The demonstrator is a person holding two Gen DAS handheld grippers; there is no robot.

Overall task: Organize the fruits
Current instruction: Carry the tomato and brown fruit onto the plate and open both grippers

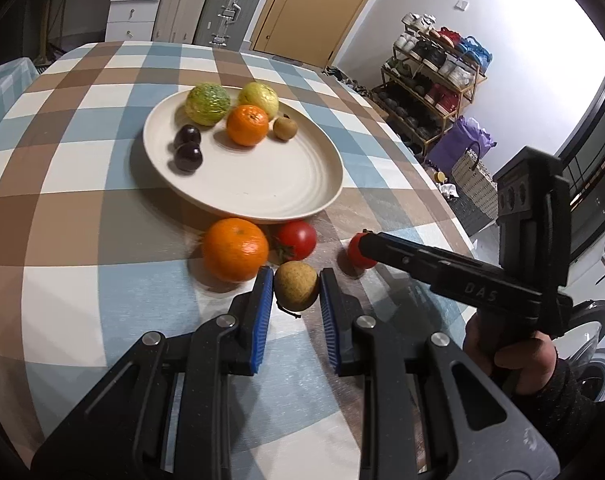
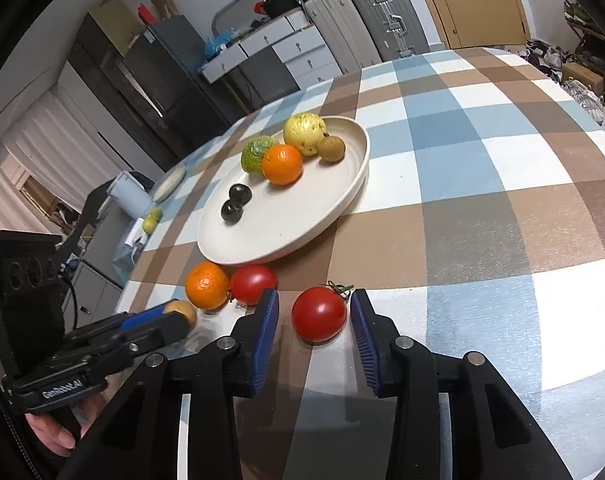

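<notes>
Bracketing the soft, easily bruised tomato with my open right gripper, I should squeeze its widest middle gently.

An orange and a tomato block the plate's near rim; its near half lies bare.

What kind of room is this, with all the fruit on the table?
Probably a lived-in home, maybe a dining area near the entrance. A checkered tablecloth covers the table, a shoe rack stands by the wall, and suitcases sit beside a wooden door.
</notes>
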